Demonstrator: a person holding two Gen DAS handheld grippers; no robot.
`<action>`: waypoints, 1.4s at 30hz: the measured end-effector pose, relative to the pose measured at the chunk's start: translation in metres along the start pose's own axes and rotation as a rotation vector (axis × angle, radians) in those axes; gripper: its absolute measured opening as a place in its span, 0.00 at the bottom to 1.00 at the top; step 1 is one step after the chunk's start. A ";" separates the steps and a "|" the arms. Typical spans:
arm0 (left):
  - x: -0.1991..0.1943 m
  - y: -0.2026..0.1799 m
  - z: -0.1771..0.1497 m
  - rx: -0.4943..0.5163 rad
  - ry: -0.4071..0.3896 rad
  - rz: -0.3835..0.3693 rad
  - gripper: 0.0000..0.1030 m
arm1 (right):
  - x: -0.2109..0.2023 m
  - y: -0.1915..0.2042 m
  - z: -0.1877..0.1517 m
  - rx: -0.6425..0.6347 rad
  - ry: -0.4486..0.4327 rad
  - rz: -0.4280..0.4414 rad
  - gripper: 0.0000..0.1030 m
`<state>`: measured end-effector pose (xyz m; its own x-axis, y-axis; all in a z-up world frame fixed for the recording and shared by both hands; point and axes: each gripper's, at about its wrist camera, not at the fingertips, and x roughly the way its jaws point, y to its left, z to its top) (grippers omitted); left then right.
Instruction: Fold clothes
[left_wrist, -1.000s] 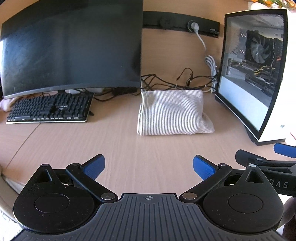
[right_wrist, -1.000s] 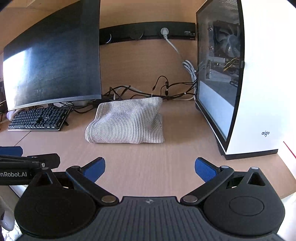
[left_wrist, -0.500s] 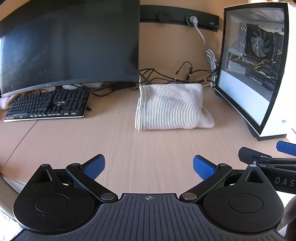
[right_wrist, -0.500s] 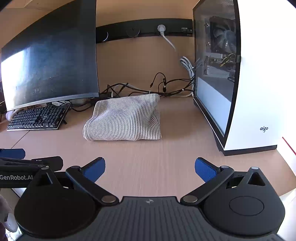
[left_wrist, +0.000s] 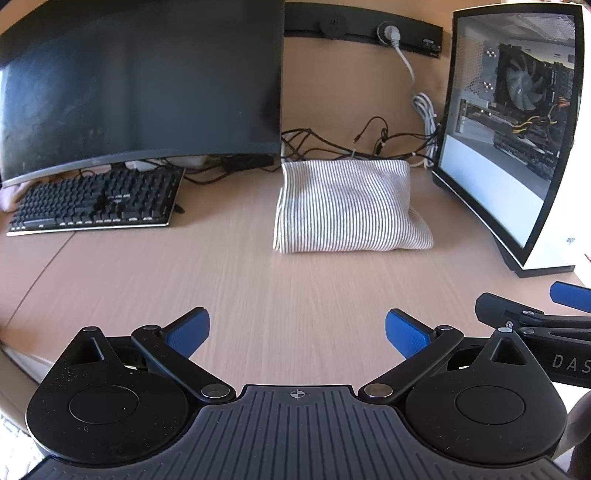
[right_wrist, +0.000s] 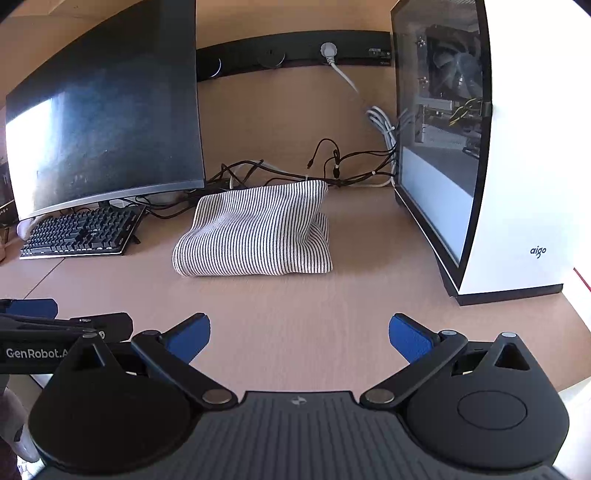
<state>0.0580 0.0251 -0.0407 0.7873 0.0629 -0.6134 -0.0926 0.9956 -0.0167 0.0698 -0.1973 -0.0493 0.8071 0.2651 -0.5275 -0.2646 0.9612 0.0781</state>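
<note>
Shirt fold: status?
Left claw open, empty. Right claw open, empty. Shirt folded on desk, untouched. Path clear.

**A:** Specify the work surface.

**B:** A light wood desk (left_wrist: 295, 302), extending ahead of the gripper to a matching wood back panel (right_wrist: 280, 122).

**A:** Items ahead and left?

**B:** A curved dark monitor (left_wrist: 140, 85), with a black keyboard (left_wrist: 96, 201) below it.

**A:** Ahead and right?

**B:** A white computer case (right_wrist: 524, 147) with a glass side. A black socket strip (left_wrist: 369, 31) runs along the panel; loose cables (right_wrist: 332, 166) lie beneath. Daylight glares on the monitor's left edge.
</note>
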 end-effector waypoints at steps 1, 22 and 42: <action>0.000 0.000 0.000 0.000 0.001 0.000 1.00 | 0.000 0.000 0.000 0.000 0.000 -0.002 1.00; 0.004 0.004 0.001 0.003 0.006 -0.004 1.00 | 0.005 -0.003 0.001 0.004 0.010 -0.001 1.00; 0.008 0.002 0.000 0.004 0.020 -0.003 1.00 | 0.011 -0.007 0.001 0.016 0.026 0.011 1.00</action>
<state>0.0644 0.0278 -0.0454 0.7750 0.0589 -0.6292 -0.0877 0.9960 -0.0149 0.0808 -0.2010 -0.0551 0.7899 0.2736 -0.5487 -0.2647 0.9594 0.0974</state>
